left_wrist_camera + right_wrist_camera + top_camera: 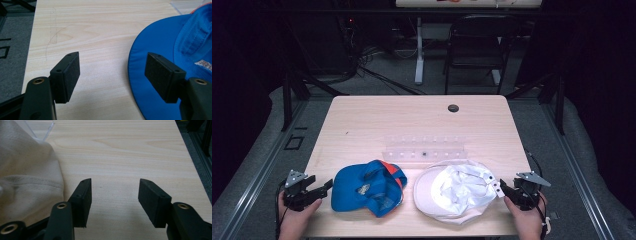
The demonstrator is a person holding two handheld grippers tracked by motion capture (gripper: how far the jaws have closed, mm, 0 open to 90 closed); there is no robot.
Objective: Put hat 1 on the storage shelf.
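A blue cap (368,188) with an orange edge lies upside down on the front left of the wooden table (412,120). Beside it to the right rests a white cap (457,190), also upside down. My left gripper (323,188) is open just left of the blue cap; in the left gripper view its brim (160,42) lies under my right jaw, with bare wood between the jaws (112,70). My right gripper (503,188) is open at the white cap's right edge; the cream fabric (27,172) sits left of the jaws (114,195).
A clear plastic rack (424,148) lies flat behind the two caps at the table's middle. A dark cable hole (453,108) marks the far side. Beyond the table stand a black chair (477,45) and a white desk leg (419,50).
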